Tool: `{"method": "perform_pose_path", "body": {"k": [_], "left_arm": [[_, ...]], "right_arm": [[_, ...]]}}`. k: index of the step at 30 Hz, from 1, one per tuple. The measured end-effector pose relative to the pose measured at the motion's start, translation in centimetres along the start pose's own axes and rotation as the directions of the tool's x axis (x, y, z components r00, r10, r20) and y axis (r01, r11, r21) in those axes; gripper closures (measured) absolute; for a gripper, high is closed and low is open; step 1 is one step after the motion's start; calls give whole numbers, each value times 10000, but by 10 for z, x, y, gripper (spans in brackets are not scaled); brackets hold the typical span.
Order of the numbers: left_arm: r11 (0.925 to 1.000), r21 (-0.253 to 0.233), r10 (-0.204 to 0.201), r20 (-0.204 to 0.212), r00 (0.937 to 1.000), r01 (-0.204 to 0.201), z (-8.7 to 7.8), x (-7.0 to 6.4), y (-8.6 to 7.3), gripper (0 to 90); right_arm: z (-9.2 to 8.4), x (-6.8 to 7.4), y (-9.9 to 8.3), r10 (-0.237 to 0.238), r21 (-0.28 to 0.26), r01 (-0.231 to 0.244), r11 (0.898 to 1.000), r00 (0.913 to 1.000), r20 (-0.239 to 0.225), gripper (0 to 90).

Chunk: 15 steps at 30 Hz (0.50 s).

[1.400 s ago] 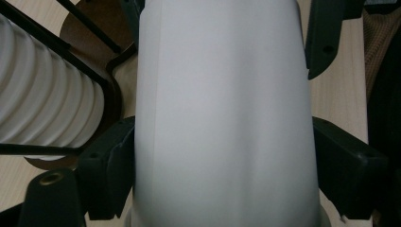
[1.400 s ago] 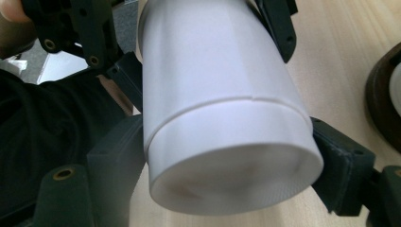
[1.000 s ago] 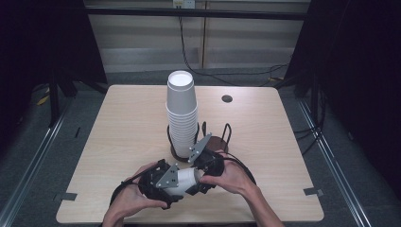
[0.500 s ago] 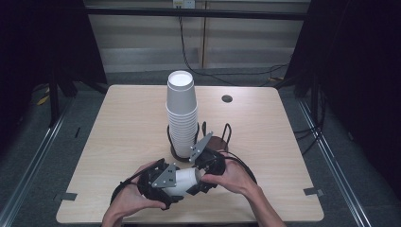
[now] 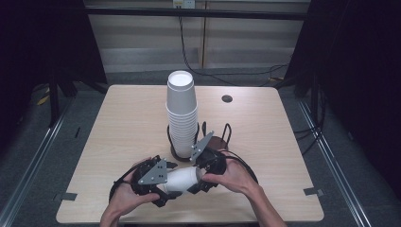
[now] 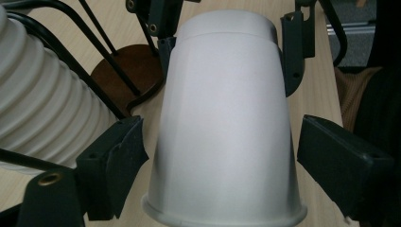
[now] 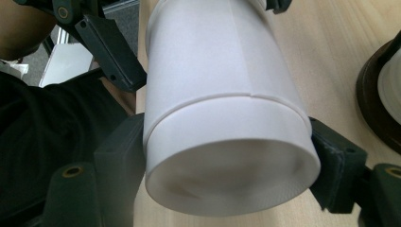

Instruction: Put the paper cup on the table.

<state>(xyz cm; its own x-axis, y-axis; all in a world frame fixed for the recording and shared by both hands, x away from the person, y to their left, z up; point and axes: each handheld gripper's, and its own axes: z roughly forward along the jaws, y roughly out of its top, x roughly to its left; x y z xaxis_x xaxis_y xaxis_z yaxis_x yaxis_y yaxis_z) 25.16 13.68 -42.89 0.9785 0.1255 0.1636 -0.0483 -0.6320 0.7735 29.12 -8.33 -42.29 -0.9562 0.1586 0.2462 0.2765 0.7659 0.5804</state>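
A white paper cup (image 5: 182, 178) lies sideways between both grippers. The right gripper (image 7: 227, 165) is clamped on its base end; the left gripper (image 6: 222, 165) has its jaws apart, flanking the rim end without touching.

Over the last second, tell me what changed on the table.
Nothing has visibly changed. The white cup lies on its side between the left hand-held gripper and the right hand-held gripper as before, and the cup stack in its wire holder stands where it was.
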Motion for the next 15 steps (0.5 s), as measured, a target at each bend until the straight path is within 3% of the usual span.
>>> {"method": "perform_pose_path", "body": {"k": [9, 13, 14, 15], "left_arm": [[9935, -999, -579, -388, 9976, 538, -8, 4, -10, 158], [9879, -1403, -732, -465, 9962, 660, -15, 5, -12, 158], [9812, -1725, -969, -545, 9938, 862, -17, 5, -14, 158], [9812, -1725, -969, -545, 9938, 862, -17, 5, -14, 158]], "right_arm": [[-5, 1, -2, 32, -269, -25, 9996, 9996, 276, 240], [-7, -1, -5, 181, -507, -165, 9986, 9993, 326, 239], [-9, -2, -7, 279, -613, -258, 9978, 9990, 335, 239], [-9, -2, -7, 279, -613, -258, 9978, 9990, 335, 239]]}}
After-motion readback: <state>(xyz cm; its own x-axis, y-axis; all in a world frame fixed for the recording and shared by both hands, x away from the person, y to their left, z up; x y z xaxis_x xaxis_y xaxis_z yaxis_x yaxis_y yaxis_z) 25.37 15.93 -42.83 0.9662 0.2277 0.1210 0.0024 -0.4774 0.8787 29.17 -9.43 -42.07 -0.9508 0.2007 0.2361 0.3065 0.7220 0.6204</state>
